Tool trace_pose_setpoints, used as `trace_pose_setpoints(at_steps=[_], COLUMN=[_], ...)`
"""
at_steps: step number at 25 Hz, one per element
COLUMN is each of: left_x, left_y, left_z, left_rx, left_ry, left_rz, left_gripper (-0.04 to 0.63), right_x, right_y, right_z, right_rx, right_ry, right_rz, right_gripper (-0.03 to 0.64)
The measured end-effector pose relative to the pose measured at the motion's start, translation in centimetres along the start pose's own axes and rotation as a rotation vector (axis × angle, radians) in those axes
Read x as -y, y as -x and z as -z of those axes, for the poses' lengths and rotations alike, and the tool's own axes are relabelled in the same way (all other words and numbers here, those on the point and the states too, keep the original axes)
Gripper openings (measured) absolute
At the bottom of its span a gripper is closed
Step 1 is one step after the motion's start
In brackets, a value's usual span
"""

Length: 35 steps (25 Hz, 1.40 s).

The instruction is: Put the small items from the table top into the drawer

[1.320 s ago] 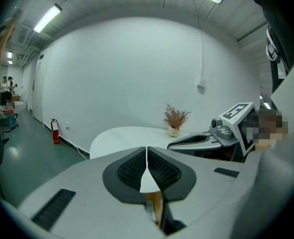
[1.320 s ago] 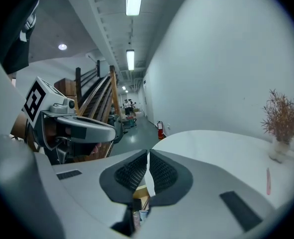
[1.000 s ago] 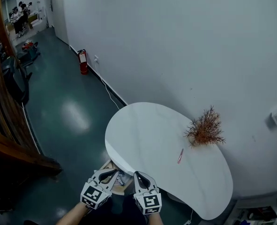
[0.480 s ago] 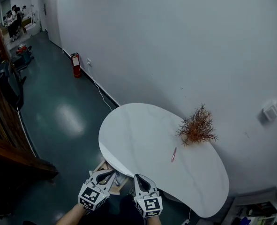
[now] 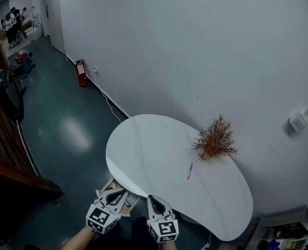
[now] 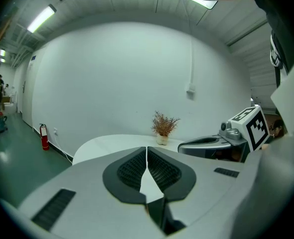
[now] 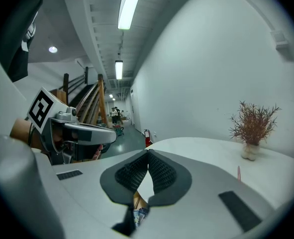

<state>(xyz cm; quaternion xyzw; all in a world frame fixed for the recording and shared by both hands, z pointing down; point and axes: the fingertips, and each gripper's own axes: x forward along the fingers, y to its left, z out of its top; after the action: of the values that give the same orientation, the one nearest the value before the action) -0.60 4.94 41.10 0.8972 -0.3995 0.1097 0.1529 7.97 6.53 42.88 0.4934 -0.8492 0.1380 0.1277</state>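
Fingers (image 6: pixel 132 169) of left gripper (image 5: pixel 125 194) and right gripper (image 5: pixel 150 198) clenched empty beside white table (image 5: pixel 154 150) on green floor (image 5: pixel 65 103).

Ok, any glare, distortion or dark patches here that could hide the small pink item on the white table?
Head view: walls bow from the wide lens, glare on the green floor, yet the thin pink stick reads clearly on the white kidney-shaped table. Both gripper views: heavy fisheye, black corners; the right one shows the stick as a sliver.

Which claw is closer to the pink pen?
Right. The right gripper is at the table edge, below-left of the pen; the left gripper sits farther left.
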Motion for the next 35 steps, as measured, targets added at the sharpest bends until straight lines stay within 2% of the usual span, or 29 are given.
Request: trace_pose_setpoints(at_steps=[8, 21, 35], left_x=[2.6, 8.0, 8.7], left_y=[-3.2, -13.4, -23.6], left_z=[-0.4, 0.7, 2.3], left_rx=[-0.019, -0.083, -0.163], left_ry=[-0.017, -0.054, -0.054], left_rz=[0.073, 0.222, 0.226], left_gripper=[0.025, 0.025, 0.025], right_x=[4.8, 15.2, 25.4], right_y=[1.8, 4.1, 1.7], right_z=[0.8, 3.0, 5.7], right_rx=[-0.003, -0.027, -0.091], right_ry=[-0.038, -0.102, -0.158], right_rz=[0.106, 0.233, 0.257], right_gripper=[0.028, 0.029, 0.029])
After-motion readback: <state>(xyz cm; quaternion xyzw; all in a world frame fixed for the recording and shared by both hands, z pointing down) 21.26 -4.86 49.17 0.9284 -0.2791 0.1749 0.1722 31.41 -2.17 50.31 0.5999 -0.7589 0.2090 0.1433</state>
